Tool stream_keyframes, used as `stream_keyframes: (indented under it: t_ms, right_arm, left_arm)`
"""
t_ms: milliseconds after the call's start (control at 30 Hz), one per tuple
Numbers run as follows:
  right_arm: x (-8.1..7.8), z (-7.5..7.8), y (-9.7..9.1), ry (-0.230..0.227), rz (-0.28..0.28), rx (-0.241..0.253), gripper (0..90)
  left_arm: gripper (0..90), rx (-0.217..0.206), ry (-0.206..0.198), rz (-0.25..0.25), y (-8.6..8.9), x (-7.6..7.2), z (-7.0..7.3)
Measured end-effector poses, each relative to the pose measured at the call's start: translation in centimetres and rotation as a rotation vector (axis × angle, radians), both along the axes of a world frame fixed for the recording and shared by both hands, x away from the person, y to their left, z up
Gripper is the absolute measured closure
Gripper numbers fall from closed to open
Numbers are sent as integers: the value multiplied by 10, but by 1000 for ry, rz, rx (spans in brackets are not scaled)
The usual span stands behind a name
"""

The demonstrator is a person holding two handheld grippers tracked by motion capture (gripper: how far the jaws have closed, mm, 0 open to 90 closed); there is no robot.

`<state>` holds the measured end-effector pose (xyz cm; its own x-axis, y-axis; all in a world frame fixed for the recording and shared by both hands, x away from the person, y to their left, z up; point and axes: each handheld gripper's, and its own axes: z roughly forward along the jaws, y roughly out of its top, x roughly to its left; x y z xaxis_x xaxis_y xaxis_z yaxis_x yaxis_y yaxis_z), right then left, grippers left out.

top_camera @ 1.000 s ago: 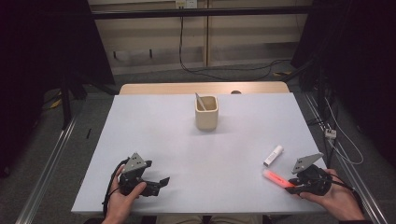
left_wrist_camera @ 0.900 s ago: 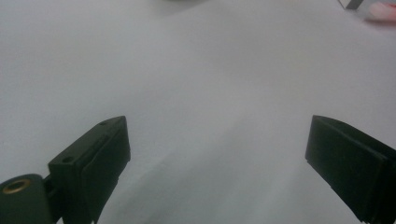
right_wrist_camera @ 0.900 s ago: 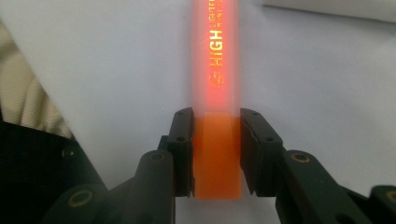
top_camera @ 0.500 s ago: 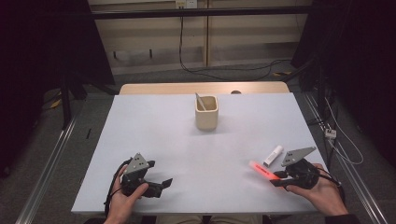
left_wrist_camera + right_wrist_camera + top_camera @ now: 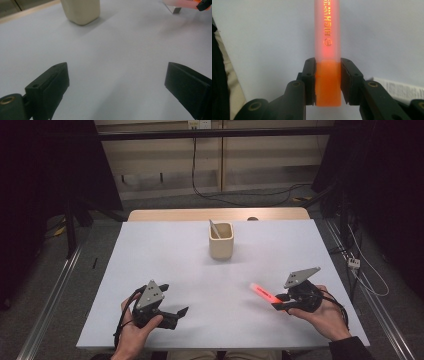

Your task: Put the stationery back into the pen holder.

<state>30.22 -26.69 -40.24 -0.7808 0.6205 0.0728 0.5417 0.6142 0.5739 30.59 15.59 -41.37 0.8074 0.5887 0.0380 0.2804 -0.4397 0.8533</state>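
My right gripper (image 5: 281,304) is at the front right of the white table (image 5: 170,255), shut on an orange highlighter (image 5: 265,294). The highlighter sticks out up and to the left, above the table. In the right gripper view both pads (image 5: 310,80) press on the highlighter's (image 5: 328,50) orange end, and its frosted cap points away. At the front left my left gripper (image 5: 175,300) is open, and nothing lies between its jaws in the left gripper view (image 5: 116,72). A beige cup (image 5: 221,241) stands mid-table with a thin stick (image 5: 214,228) in it.
The cup (image 5: 80,11) shows at the top of the left gripper view, with the highlighter (image 5: 180,3) and a small white object (image 5: 175,9) at top right. A white labelled object (image 5: 398,90) lies beside the right jaw. Dark floor and cables surround the table.
My right gripper has carried the highlighter leftward and a little up, away from the table's right edge. The white marker on the table is now hidden behind that gripper. The left gripper has barely shifted.
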Motion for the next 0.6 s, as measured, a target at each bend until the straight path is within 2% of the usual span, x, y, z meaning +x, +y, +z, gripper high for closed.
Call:
stream_keyframes:
  t_ms: [100,133,200,233,300,400,433,600]
  right_arm:
    - [6,3,11,-6,23,2,676]
    - [8,3,14,-5,25,2,676]
    - [13,4,20,-6,32,13,675]
    - [15,4,23,-5,27,16,676]
    - [18,4,29,-1,40,16,675]
    - [21,5,39,-2,58,19,675]
    - [22,5,41,1,60,18,675]
    - [32,5,49,6,66,32,675]
  left_arm:
    - [51,-26,-3,-14,-12,-4,9]
    - [51,-9,-8,-34,-16,-5,13]
    - [52,-10,-28,-44,-21,-5,16]
    - [53,-25,-22,-49,-23,-4,16]
    - [59,-16,-42,-47,-27,-1,16]
    - [59,-11,-44,-53,-31,5,15]
    - [63,-23,-36,-53,-34,6,16]
    - [64,34,-93,-119,-52,5,28]
